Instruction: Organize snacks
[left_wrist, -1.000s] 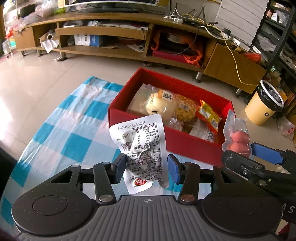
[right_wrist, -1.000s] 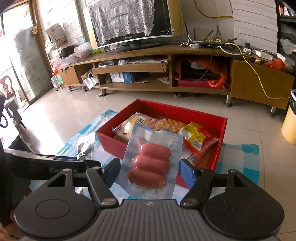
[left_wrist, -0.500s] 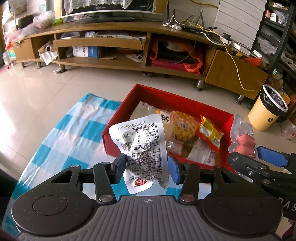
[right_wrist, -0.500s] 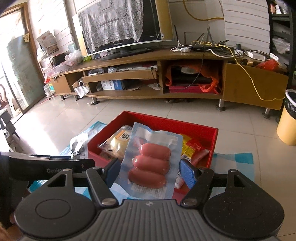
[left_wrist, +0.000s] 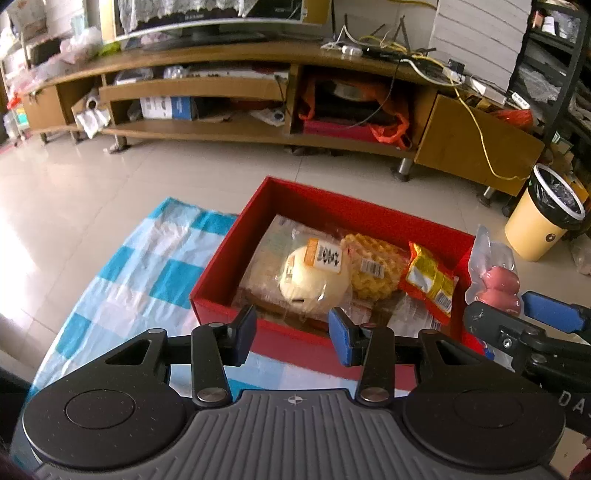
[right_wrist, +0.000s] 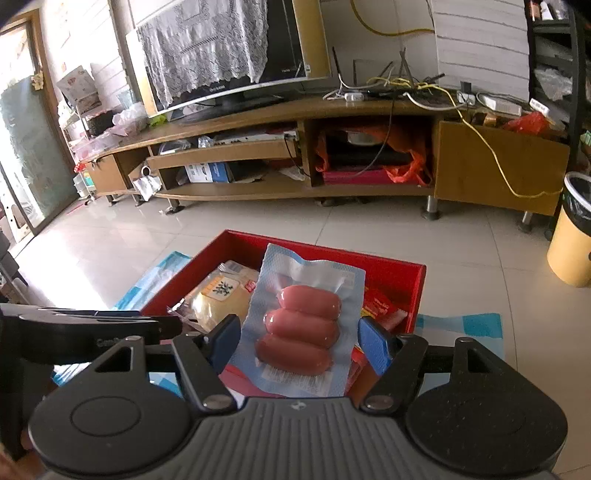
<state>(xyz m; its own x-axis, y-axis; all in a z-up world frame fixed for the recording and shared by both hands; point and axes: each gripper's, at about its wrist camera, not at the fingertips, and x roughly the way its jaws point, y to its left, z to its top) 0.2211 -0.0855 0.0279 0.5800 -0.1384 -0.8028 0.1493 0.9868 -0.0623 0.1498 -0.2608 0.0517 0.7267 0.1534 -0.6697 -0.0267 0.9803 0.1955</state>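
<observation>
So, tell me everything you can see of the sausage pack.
The sausage pack is a clear vacuum-sealed plastic pouch on a pale blue backing, holding three plump pink sausages stacked side by side, with a printed label strip at its near end. It is held between the blue pads of the right gripper, standing tilted over the red box, sealed flap toward the far wall. In the left wrist view it shows edge-on past the box's right wall.

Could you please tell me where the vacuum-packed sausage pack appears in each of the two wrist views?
Left wrist view: sausage pack at the right edge, beyond the red box, in the right gripper.
Right wrist view: pack bottom centre, between that gripper's fingers, over the box.
Shared landmark: the yellow bin.
</observation>
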